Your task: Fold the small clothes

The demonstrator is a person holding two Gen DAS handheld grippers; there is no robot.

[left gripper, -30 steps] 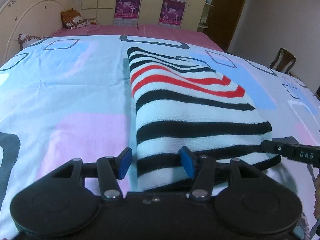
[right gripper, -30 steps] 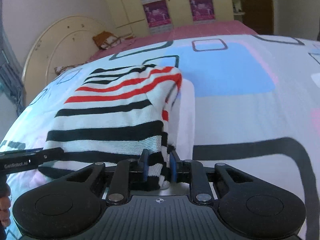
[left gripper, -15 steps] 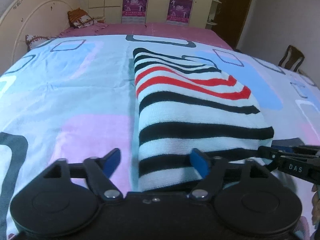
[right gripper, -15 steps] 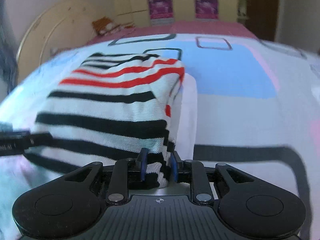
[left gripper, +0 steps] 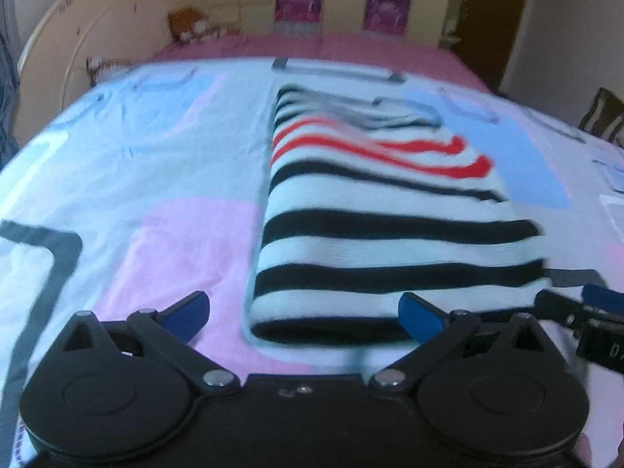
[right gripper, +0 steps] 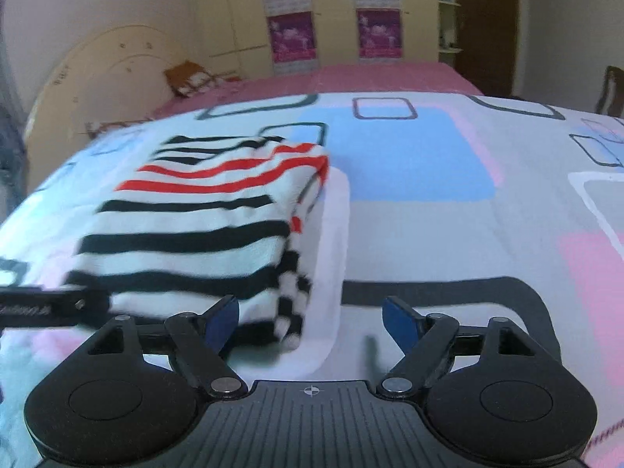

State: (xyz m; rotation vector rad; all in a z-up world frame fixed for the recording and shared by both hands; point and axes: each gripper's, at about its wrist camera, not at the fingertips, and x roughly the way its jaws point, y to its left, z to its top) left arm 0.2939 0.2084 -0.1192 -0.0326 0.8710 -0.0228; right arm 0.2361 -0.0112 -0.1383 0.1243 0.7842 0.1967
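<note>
A folded knit garment (left gripper: pixel 374 226) with black, white and red stripes lies flat on the bed; it also shows in the right wrist view (right gripper: pixel 210 226). My left gripper (left gripper: pixel 304 314) is open and empty, just in front of the garment's near edge. My right gripper (right gripper: pixel 310 318) is open and empty, at the garment's near right corner. The right gripper's tip shows at the right edge of the left wrist view (left gripper: pixel 585 312). The left gripper's tip shows at the left edge of the right wrist view (right gripper: pixel 50 306).
The bedsheet (left gripper: pixel 136 202) is patterned in pale blue, pink and grey squares. A curved headboard (right gripper: pixel 101 74) and pillows (left gripper: pixel 191 25) lie at the far left. Wardrobes (right gripper: pixel 335 11) stand behind, a chair (left gripper: pixel 602 117) at the right.
My right gripper has opened and let go of the garment's corner. My left gripper has opened wider. Both have drawn back and the garment lies flat.
</note>
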